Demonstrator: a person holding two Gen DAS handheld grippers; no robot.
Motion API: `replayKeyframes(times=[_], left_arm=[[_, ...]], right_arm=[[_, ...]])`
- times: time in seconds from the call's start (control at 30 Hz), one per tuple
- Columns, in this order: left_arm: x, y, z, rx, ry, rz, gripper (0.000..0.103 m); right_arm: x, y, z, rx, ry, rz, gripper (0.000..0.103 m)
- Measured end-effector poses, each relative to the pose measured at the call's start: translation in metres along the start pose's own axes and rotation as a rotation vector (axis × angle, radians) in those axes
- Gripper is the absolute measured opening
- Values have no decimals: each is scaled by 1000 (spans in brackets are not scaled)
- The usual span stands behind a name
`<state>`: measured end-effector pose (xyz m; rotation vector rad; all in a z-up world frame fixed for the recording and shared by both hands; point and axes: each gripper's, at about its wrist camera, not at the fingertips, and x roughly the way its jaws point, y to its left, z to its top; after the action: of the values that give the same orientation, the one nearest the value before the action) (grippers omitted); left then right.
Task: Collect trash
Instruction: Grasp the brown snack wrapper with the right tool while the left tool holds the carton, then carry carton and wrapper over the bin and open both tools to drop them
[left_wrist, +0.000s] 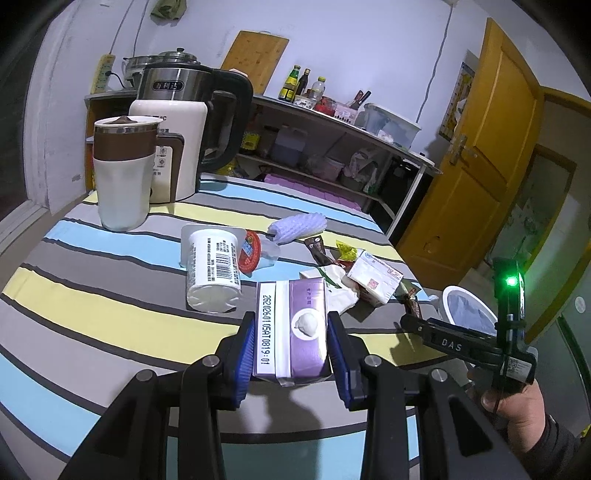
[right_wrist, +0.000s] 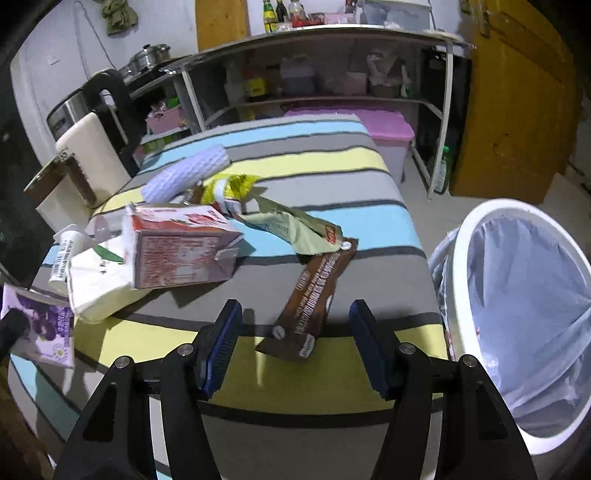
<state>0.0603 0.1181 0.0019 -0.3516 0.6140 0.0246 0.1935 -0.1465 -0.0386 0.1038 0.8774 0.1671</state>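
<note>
My left gripper (left_wrist: 291, 334) is shut on a purple and white carton (left_wrist: 291, 328) just above the striped table; the carton also shows at the left edge of the right wrist view (right_wrist: 40, 328). My right gripper (right_wrist: 293, 328) is open, its fingers on either side of a brown wrapper (right_wrist: 314, 295) lying on the table. It shows from outside in the left wrist view (left_wrist: 417, 317). A white bin (right_wrist: 517, 295) with a pale liner stands right of the table. A white yogurt cup (left_wrist: 212, 266), a red carton (right_wrist: 177, 251), a tissue pack (right_wrist: 99, 284), a foam sleeve (left_wrist: 297, 227) and a green wrapper (right_wrist: 291, 225) lie on the table.
A white mug with a brown band (left_wrist: 123, 173) and two kettles (left_wrist: 192, 122) stand at the table's far left. A metal shelf unit (left_wrist: 332, 147) with jars and bottles runs behind. A yellow door (left_wrist: 480, 147) is at the right. A pink-lidded box (right_wrist: 388, 136) sits on the floor.
</note>
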Motion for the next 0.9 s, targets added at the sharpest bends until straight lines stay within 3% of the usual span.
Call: replayKeyframes(times=[0.03, 0.07, 0.13, 0.9], left_arm=[[0, -1, 0, 1, 0, -1, 37], [0, -2, 0, 3, 1, -3, 37], [0, -4, -1, 7, 2, -7, 37], [-15, -69, -8, 108, 14, -100, 37]], right_arm=[[-1, -2, -1, 3, -2, -2, 47], [-3, -3, -1, 3, -5, -6, 34], [-6, -7, -3, 3, -10, -10, 25], [-92, -34, -37, 7, -109, 97, 24]])
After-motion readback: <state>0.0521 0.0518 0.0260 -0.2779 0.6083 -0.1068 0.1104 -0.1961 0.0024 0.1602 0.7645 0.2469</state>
